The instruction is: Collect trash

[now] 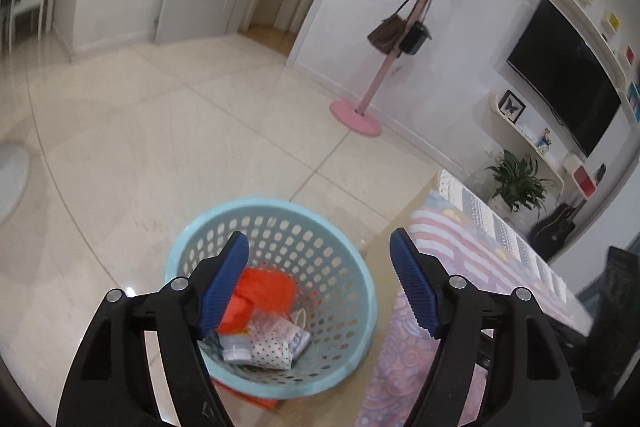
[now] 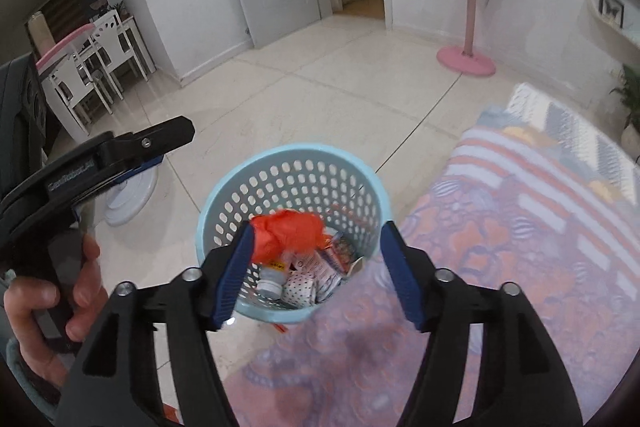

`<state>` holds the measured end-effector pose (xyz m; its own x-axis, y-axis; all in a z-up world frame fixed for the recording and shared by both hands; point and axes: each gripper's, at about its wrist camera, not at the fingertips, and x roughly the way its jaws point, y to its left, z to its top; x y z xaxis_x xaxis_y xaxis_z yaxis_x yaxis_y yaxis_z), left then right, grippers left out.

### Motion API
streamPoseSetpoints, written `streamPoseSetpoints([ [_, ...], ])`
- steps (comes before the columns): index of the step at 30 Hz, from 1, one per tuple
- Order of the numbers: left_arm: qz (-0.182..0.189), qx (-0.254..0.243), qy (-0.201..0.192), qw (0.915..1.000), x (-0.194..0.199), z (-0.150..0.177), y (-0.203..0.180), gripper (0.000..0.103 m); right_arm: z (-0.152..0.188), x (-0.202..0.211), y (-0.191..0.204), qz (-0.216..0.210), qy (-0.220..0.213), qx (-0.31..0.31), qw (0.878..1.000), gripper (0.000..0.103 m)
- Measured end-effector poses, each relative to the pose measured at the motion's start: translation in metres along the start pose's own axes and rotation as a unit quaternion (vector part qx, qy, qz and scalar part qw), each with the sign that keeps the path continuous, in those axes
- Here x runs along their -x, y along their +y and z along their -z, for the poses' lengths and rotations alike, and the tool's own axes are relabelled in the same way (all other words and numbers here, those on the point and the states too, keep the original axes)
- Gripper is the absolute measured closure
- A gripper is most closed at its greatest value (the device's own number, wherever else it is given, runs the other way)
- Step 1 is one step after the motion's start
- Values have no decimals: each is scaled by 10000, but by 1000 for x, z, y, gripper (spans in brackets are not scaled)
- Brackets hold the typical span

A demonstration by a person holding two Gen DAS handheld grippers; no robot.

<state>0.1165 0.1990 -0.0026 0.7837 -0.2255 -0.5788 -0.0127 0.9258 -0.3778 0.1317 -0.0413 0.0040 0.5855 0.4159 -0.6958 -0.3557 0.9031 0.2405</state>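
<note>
**Both grippers hovering empty over the filled basket**

The light-blue perforated basket (image 2: 294,227) is sitting on the tiled floor (image 1: 180,131), tucked just beside the edge of a table covered with a patterned cloth (image 2: 500,235), probably so that rubbish from the tabletop can drop straight in. Inside it, a crumpled orange-red bag (image 2: 290,231) is lying on top of a polka-dot paper cup (image 2: 299,287), a small white bottle (image 2: 270,283) and some printed wrappers (image 2: 332,263). Something orange is also peeking out from under the basket's base; what it is cannot be told.

The right gripper (image 2: 316,267) is pointing steeply down at the basket's mouth, its blue-padded jaws spread wide and holding nothing. The left gripper (image 1: 320,283) is doing the same from the other side, jaws equally wide apart and empty. In the right wrist view the person's left hand (image 2: 52,299) is wrapping around that tool's handle. Judging from the load inside and the bare jaws, a drop looks finished.
</note>
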Motion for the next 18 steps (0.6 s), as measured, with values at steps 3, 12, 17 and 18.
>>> streamPoseSetpoints([
  [3, 12, -303, -230, 9993, 24, 0, -27, 25, 4, 36, -4, 117, -306, 85, 9994, 31],
  [12, -474, -910, -987, 9898, 89, 37, -98, 12, 34, 129, -35, 672, -1380, 21, 9881, 16],
  [17, -948, -1062, -1544, 9777, 94, 68, -124, 10, 58, 151, -60, 885, -1772, -129, 9801, 15],
  [18, -984, -1020, -1589, 9771, 94, 72, -126, 10, 62, 154, -62, 941, -1834, -139, 9784, 15],
])
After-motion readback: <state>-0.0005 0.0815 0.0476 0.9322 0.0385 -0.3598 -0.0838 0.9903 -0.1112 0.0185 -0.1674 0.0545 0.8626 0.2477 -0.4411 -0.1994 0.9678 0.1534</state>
